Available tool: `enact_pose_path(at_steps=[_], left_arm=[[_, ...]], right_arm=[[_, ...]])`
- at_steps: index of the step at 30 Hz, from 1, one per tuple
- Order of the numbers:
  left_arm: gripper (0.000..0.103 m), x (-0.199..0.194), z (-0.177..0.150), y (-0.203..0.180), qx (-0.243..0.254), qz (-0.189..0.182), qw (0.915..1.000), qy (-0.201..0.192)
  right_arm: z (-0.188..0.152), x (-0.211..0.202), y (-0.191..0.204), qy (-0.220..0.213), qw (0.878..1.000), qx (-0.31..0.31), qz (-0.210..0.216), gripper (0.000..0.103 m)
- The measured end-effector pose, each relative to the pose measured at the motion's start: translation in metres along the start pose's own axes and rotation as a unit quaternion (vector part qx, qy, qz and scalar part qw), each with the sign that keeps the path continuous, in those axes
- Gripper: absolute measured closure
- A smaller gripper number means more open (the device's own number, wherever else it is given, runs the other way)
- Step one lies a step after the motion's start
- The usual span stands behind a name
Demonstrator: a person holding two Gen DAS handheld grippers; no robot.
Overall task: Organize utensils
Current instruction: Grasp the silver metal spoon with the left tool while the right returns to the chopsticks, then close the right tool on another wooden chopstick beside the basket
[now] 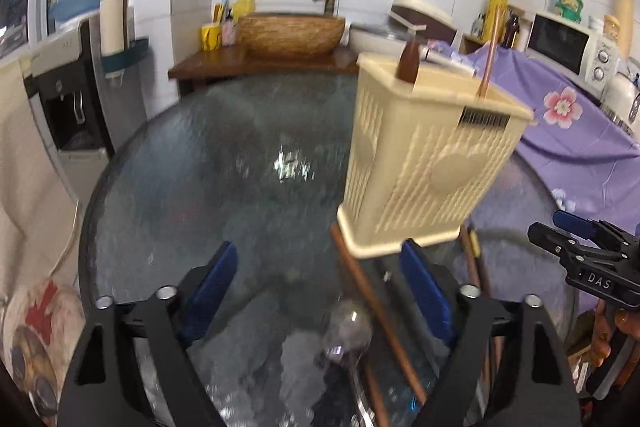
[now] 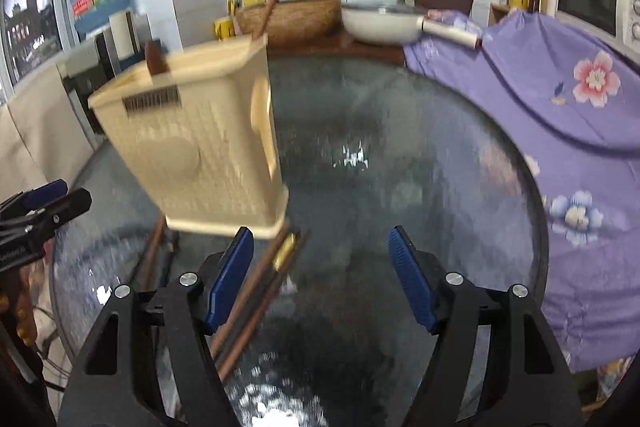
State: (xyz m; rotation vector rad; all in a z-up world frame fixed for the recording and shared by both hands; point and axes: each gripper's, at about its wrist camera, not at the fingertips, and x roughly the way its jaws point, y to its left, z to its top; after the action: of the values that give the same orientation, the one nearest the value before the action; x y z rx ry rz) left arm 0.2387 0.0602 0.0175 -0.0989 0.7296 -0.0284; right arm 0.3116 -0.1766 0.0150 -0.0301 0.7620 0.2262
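I'm holding both grippers, left gripper (image 1: pixel 320 291) and right gripper (image 2: pixel 322 279), fingers apart and empty, just before the utensil holder (image 1: pixel 428 163), lining up on loose chopsticks (image 2: pixel 256 291) on the table (image 1: pixel 200 167).

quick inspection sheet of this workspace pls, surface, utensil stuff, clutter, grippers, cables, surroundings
surface: round textured glass table, glare spots.
job's things: cream slotted holder upright, a chopstick and a brown handle sticking out of it; loose chopsticks and a metal spoon lying on the glass in front of it.
clutter: purple floral cloth over the table's far right edge.
grippers: left gripper open, empty; right gripper open, empty.
cables: nothing seen.
surroundings: water dispenser, basin, microwave.
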Motion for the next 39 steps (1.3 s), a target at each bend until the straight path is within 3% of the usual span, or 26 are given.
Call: enact_pose_path(at_steps=[2, 8, 18, 30, 37, 39], left_arm=[[0.04, 0.003, -0.014, 0.003, -0.006, -0.003, 0.9998, 0.019], [0.05, 0.008, -0.048, -0.006, 0.005, -0.011, 0.9982, 0.059], [0.053, 0.011, -0.062, -0.01, 0.005, -0.015, 0.9971, 0.074], [0.056, 0.01, -0.068, -0.007, 0.0, -0.011, 0.9969, 0.078], [0.056, 0.01, -0.068, -0.004, -0.002, -0.008, 0.9968, 0.079], [0.056, 0.01, -0.066, -0.004, -0.003, -0.008, 0.9967, 0.08]], right_arm=[[-0.015, 0.004, 0.003, 0.014, 1.0, -0.001, -0.002, 0.033], [-0.052, 0.01, 0.019, 0.043, 0.999, -0.021, -0.018, 0.034], [-0.07, 0.011, 0.036, 0.066, 0.997, -0.037, -0.012, 0.041], [-0.068, 0.012, 0.047, 0.072, 0.996, -0.049, -0.006, 0.045], [-0.066, 0.01, 0.019, 0.089, 0.994, -0.044, -0.04, 0.052], [-0.066, 0.011, 0.01, 0.093, 0.995, -0.026, -0.03, 0.052]])
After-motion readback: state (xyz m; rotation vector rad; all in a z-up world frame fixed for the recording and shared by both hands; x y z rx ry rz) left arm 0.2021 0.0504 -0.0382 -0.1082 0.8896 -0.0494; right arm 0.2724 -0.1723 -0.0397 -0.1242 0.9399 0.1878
